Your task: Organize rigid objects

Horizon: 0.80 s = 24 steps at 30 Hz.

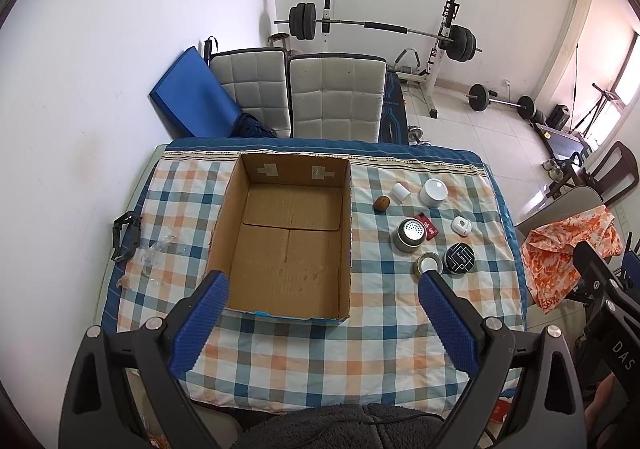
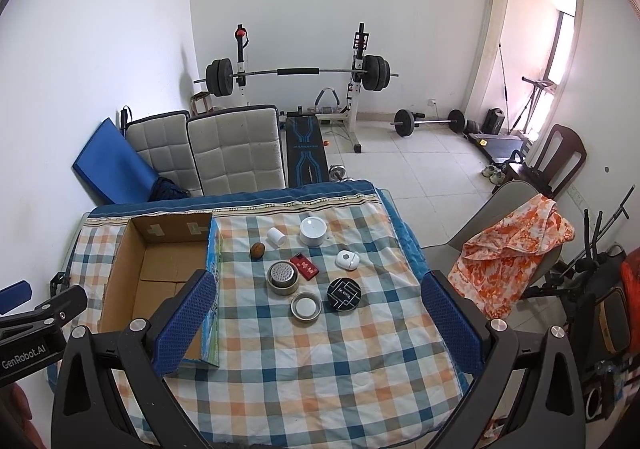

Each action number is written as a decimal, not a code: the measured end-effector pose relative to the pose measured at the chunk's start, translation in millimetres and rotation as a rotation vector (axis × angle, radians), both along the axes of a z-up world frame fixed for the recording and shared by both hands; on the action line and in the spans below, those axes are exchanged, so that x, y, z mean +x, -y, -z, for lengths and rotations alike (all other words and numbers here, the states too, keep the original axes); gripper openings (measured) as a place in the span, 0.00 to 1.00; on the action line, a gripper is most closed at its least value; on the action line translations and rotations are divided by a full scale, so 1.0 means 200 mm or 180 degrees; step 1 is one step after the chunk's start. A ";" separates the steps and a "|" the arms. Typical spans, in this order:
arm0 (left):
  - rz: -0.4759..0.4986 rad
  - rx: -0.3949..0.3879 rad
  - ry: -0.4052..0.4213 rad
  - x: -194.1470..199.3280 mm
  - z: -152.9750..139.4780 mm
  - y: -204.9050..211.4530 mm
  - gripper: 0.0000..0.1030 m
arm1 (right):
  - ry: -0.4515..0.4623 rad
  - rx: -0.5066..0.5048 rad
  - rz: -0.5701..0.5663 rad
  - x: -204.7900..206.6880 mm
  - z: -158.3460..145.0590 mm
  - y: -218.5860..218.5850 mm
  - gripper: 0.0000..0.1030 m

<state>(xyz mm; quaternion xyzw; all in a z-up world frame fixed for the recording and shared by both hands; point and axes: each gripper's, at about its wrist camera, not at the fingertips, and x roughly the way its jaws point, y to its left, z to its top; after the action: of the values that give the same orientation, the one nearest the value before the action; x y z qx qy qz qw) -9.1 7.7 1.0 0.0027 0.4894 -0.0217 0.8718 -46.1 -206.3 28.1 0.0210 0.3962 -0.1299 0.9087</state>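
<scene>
An open cardboard box sits on the checked cloth that covers the worktop, and nothing lies inside it. All the small rigid things are spread on the cloth to the right of the box, none touching it. Nearest the box is a brown nut-like ball, with a small white cylinder tipped on its side just beyond it. Further from the box stands a white round jar. A metal strainer cup stands upright close to the box's right wall, with a red card touching its far side. A white earbud case lies well out from the box, past the card. A round metal lid and a black round tin sit side by side in front of the strainer cup. The left claw hangs above the box's near edge with its blue fingers wide apart, gripping nothing. The right claw hangs to the right of the box, over the cloth, fingers likewise spread and empty.
</scene>
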 end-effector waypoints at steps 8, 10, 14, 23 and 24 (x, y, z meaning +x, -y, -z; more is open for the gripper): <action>-0.0003 -0.0001 -0.0003 0.00 0.01 0.00 0.94 | 0.0004 0.0002 0.0000 0.01 -0.01 0.00 1.00; 0.0000 -0.0003 0.0000 0.00 0.00 0.00 0.94 | 0.0007 0.0004 -0.0003 0.02 -0.01 0.00 1.00; 0.0015 -0.0002 -0.0036 0.01 0.01 0.00 0.94 | 0.0000 0.0027 0.0008 0.03 0.00 0.00 1.00; -0.0216 0.0458 -0.0093 0.37 0.20 -0.25 0.94 | -0.0477 0.0400 0.0161 0.31 0.35 0.14 1.00; -0.0260 0.0550 -0.0137 0.43 0.26 -0.31 0.94 | -0.0576 0.0460 0.0180 0.36 0.42 0.16 1.00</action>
<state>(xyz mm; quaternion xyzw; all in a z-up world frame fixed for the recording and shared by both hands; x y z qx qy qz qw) 77.6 70.6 -51.3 0.0574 0.5078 0.0562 0.8577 25.2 -239.3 -56.5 0.0859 0.4842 -0.1279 0.8613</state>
